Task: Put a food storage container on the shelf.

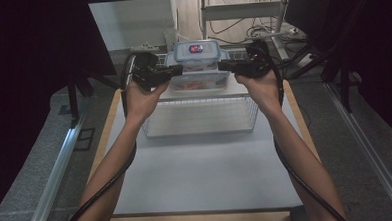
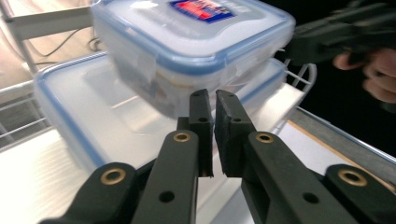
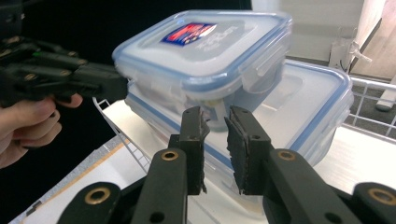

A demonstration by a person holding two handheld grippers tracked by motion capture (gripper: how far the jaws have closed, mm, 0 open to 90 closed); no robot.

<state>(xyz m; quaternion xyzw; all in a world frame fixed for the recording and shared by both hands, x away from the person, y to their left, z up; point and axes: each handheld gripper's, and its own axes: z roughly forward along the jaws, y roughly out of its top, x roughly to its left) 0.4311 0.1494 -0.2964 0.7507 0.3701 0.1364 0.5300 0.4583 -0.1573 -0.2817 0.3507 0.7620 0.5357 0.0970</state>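
— Both grippers: left gripper (image 1: 174, 70) and right gripper (image 1: 227, 66) pinch the end flaps of the large lidded container (image 1: 199, 82), jaws nearly together, I'd judge clamped on it.

— Where does it sit?

— Held above the wire basket (image 1: 200, 118) on the table (image 1: 202, 175), a small lidded container (image 1: 197, 51) stacked on its lid.

— How to carry it well?

— Keep both hands level and moving together, so the small one doesn't slide; squeeze evenly on each flap
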